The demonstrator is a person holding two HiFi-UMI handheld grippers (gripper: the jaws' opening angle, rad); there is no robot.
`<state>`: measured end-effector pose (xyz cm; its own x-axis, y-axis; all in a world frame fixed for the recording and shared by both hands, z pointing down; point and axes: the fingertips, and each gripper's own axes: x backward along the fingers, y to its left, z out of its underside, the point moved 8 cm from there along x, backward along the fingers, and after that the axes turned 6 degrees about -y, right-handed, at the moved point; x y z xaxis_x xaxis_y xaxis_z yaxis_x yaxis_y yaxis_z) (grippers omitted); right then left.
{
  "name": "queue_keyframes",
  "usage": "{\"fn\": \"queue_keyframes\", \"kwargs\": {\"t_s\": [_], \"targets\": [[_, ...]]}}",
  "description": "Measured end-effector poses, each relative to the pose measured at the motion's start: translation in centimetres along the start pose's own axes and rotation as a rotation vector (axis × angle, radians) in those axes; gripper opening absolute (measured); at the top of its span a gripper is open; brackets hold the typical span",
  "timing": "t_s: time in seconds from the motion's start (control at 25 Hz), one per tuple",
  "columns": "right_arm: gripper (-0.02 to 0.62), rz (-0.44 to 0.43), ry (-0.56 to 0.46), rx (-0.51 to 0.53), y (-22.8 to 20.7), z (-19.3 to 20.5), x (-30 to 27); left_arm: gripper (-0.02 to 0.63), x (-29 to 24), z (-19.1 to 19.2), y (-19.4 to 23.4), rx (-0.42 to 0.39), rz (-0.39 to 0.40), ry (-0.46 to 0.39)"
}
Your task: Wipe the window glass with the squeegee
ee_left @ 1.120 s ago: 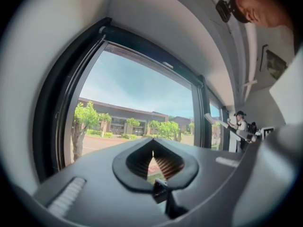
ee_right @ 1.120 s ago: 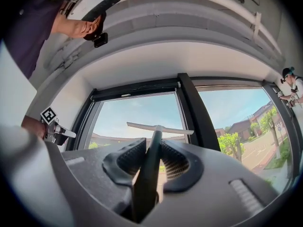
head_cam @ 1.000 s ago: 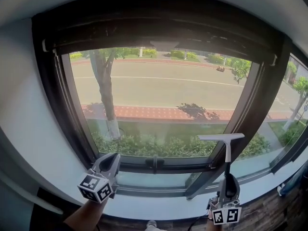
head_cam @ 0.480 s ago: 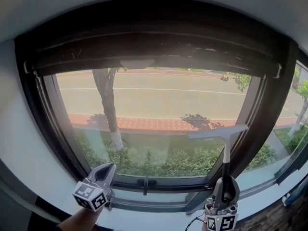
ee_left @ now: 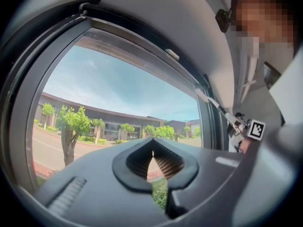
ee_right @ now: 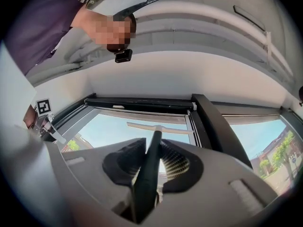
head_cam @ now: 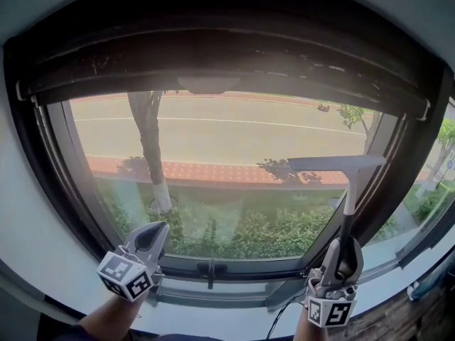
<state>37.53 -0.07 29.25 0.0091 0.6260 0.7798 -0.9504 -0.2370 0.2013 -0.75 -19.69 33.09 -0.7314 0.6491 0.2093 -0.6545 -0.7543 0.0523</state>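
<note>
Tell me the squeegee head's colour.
The squeegee head is pale grey-white; the head view shows it best.

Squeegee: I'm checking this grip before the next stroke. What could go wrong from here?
The right tool clamps the squeegee only at the bottom of its long handle, so pressing the blade on the window glass could twist it in the jaws. The blade's right end sits close to the dark frame post and might catch there.

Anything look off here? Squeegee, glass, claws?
Nothing stands out. The right claw is shut on the squeegee handle, with the blade roughly level near the right edge of the window glass. The left claw is shut and empty. No damage shows on the glass.
</note>
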Motion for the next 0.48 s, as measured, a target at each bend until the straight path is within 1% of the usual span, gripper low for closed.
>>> {"fn": "queue_keyframes", "kwargs": {"t_s": [0.24,0.36,0.48], "targets": [[0.103,0.038,-0.073,0.048,0.5,1.0,-3.6,-0.006,-1.1,-2.3,1.9,-0.034,0.019,-0.029],[0.103,0.049,-0.102,0.069,0.1,1.2,-5.4,-0.006,-1.5,-2.3,2.7,-0.023,0.022,-0.035],[0.103,0.062,-0.124,0.068,-0.4,1.5,-7.1,-0.006,-1.9,-2.2,3.1,-0.019,0.030,-0.033]]}}
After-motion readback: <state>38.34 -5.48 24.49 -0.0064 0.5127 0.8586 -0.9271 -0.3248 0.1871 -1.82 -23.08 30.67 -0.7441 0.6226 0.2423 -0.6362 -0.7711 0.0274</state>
